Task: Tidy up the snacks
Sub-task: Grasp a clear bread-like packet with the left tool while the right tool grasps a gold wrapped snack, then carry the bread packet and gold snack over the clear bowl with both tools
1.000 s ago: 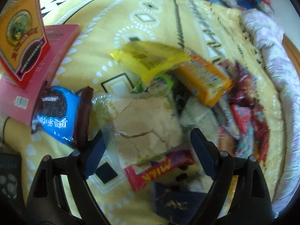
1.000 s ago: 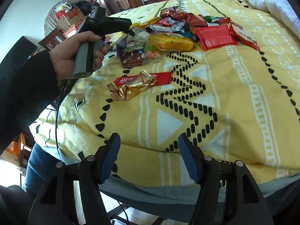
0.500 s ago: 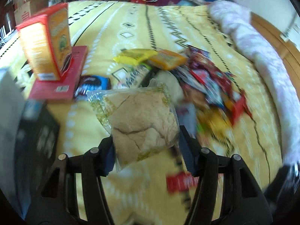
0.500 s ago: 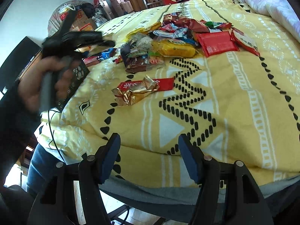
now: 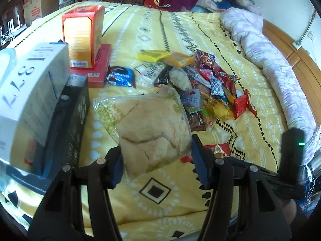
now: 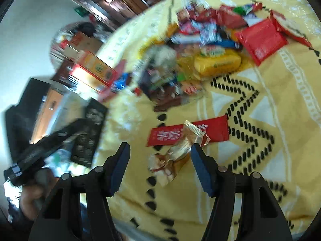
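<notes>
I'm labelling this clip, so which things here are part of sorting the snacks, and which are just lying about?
Part of the job:
- bagged flatbread, gripped by left gripper
- gold snack packet, between right gripper's closing jaws
- snack pile
- orange box

Lying about:
- rolled quilt
- cardboard boxes

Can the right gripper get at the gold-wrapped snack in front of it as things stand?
Probably yes. The right gripper has its closing jaws either side of the gold-wrapped snack, pads apparently not yet pressing, nothing between.
</notes>
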Tool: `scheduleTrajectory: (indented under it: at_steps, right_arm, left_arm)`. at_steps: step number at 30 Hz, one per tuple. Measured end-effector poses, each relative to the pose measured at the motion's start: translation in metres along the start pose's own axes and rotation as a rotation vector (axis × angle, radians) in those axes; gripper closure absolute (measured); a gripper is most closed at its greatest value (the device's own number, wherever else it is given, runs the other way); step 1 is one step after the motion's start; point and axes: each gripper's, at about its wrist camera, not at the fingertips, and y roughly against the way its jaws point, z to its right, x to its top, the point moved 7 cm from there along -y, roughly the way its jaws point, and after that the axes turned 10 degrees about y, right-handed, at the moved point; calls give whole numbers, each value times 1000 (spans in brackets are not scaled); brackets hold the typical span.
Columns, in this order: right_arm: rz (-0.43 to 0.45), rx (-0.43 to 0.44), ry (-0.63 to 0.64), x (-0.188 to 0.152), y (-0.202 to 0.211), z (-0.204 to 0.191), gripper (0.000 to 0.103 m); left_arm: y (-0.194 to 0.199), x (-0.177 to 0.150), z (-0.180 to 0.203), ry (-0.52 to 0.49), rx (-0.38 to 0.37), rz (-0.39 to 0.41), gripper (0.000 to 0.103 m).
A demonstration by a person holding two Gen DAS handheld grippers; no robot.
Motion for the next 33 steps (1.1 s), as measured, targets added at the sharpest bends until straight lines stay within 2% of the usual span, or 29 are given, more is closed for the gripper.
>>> scheduleTrajectory:
  at_steps: [3, 6, 7, 8, 9, 14, 16, 19, 21, 22, 23, 25, 27, 29, 33]
  right_arm:
    - [-53, -87, 30, -8, -21, 7, 52]
    - [-52, -117, 44, -17, -28, 13, 61]
    - [-47, -131, 62, -17, -28, 12, 62]
    - [-44, -139, 74, -17, -28, 12, 64]
    - [-37, -143, 84, -16, -26, 10, 66]
    - [28, -121, 135, -9, -10, -3, 71]
    - [39, -111, 153, -8, -3, -7, 71]
    - [55, -99, 162, -11, 7, -11, 71]
    - [61, -84, 159, -15, 13, -12, 71]
    - [59, -72, 159, -18, 14, -13, 71]
    - [53, -69, 158, -22, 16, -13, 71]
    - [46, -58, 156, -28, 17, -15, 71]
    - [37, -49, 152, -33, 16, -15, 71]
    - [29, -41, 150, -35, 14, -15, 71]
    - [25, -33, 137, -37, 12, -10, 71]
  left_arm:
    - [3, 0, -1, -6, 1, 8, 43]
    - [2, -4, -5, -6, 2, 4, 43]
    - [1, -6, -6, -10, 6, 1, 46]
    - [0, -8, -7, -10, 7, -9, 62]
    - [-2, -10, -7, -8, 0, -24, 69]
    - [5, -10, -1, -48, -13, 8, 70]
    - [-1, -13, -7, -39, -12, -14, 69]
    - [-7, -20, -16, -10, -13, -44, 65]
    - [-8, -26, -19, 5, -11, -53, 44]
    - [-8, -29, -22, 25, -2, -51, 27]
    - [-8, -32, -25, 45, 6, -45, 21]
    - [-15, -38, -27, 69, 27, -63, 21]
    - [-22, -41, -24, 46, 30, -72, 21]
    - [-30, -41, -19, -14, 41, -67, 20]
    - [-55, -45, -16, -139, 90, -111, 18]
